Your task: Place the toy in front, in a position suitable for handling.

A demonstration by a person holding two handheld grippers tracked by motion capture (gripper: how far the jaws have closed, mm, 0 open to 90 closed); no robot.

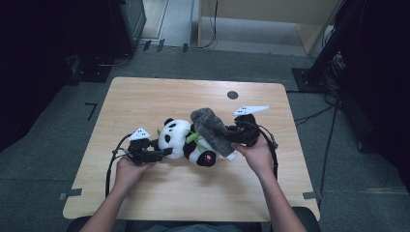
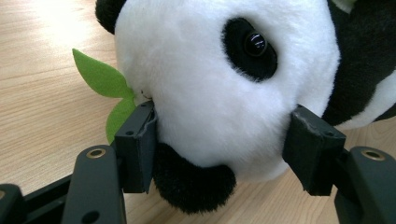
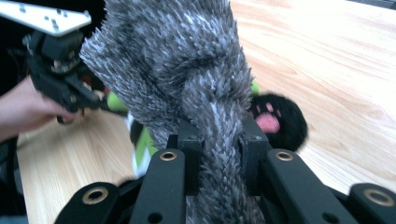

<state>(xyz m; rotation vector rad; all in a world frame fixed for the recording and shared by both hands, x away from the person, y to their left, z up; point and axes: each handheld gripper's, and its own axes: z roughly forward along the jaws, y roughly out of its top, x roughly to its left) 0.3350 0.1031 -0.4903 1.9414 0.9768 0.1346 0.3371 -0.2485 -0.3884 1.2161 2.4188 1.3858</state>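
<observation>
I am pinning the plush panda (image 1: 186,140) with my left gripper (image 1: 155,153), its jaws pressing into either side of the white head, so the toy is not sliding while I work on it. In the left gripper view the pads (image 2: 139,144) are sinking into the plush at the cheek and just beside the green felt leaf (image 2: 100,77). The panda is lying on its side near the middle of the tabletop (image 1: 145,101), a little closer to the near edge than to the far one, head toward the left edge, pink-padded paw (image 1: 209,157) toward me.

My right gripper (image 1: 231,137) is clamping a grey fuzzy cloth (image 1: 211,129), jaws drawn tight on a bunched fold of it. In the right gripper view the cloth (image 3: 187,65) is fanning out above the jaws, with the black paw (image 3: 280,119) on the wood beyond. I am holding it over the panda's body, toward the right edge, so it is draping across the toy. Whether its lower end is touching the panda I cannot tell. I judge the grip on a narrow fold is there to keep the rest hanging free for wrapping or laying over.
</observation>
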